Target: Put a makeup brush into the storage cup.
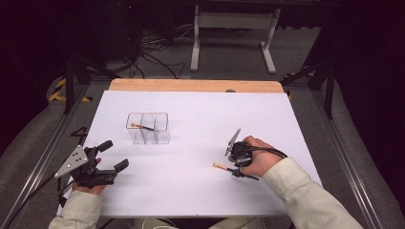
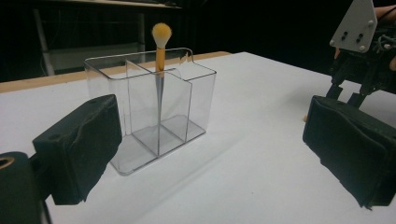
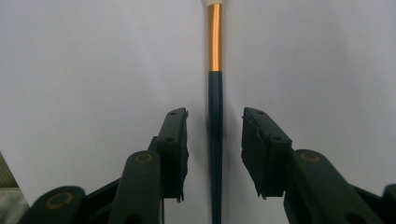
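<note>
Right tool (image 3: 215, 154) straddling brush (image 3: 215, 116) lying on table (image 1: 191, 191), jaws narrowing, not yet gripping; I am risking thin handle rolling sideways. Left tool (image 2: 210, 149) idling wide near organizer (image 2: 154, 112).

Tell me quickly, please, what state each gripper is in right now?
Left gripper: open, holding nothing.
Right gripper: open, jaws either side of the brush on the table, not touching it.
</note>
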A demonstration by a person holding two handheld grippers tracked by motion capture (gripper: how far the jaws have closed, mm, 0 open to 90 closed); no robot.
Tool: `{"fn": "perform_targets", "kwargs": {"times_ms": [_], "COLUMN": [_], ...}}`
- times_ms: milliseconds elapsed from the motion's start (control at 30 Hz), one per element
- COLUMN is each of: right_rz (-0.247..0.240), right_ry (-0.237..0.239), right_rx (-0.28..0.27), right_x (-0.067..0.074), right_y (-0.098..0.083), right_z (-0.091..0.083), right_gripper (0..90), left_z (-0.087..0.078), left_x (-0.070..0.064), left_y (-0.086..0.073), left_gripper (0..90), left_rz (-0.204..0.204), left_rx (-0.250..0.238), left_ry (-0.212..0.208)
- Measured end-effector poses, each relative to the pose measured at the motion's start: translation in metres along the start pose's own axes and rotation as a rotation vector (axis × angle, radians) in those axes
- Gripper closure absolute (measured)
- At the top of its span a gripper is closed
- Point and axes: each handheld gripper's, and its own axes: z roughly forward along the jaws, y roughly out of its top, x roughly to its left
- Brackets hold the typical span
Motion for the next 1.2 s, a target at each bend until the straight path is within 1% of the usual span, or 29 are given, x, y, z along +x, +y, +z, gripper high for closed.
{"fn": "perform_targets", "kwargs": {"times_ms": [467,533,667,900,1000,1200], "right_rz": [-0.002,-0.009,-0.016,-0.027,-0.031,-0.035], "right_ry": [0.001,-0.008,-0.008,-0.02,-0.026,-0.034], "right_rx": [0.057,0.075,0.102,0.117,0.127,0.139], "right_x": [0.0006,0.0017,0.003,0.0035,0.0045,0.0059], "right_y": [-0.0003,0.0006,0.0016,0.0029,0.0038,0.0054], "right_z": [0.0049,0.0057,0.0075,0.0083,0.0087,0.0093], "right_gripper": [70.5,73.1,76.6,80.0,83.1,83.9], "left_z": [0.0001,0.0002,0.0002,0.0003,0.0002,0.0004], "left_x": [0.0,-0.0002,-0.0002,-0.0005,-0.0005,-0.0009], "left_y": [0.0,0.0001,0.0001,0.0001,0.0003,0.0005], "left_gripper": [5.3,5.3,5.3,5.3,5.3,5.3], "left_rz": [-0.001,-0.001,-0.001,-0.003,-0.002,0.003], "left_rx": [0.003,0.002,0.002,0.002,0.006,0.007], "left_ry": [0.001,0.0,0.0,0.002,0.001,0.003]}}
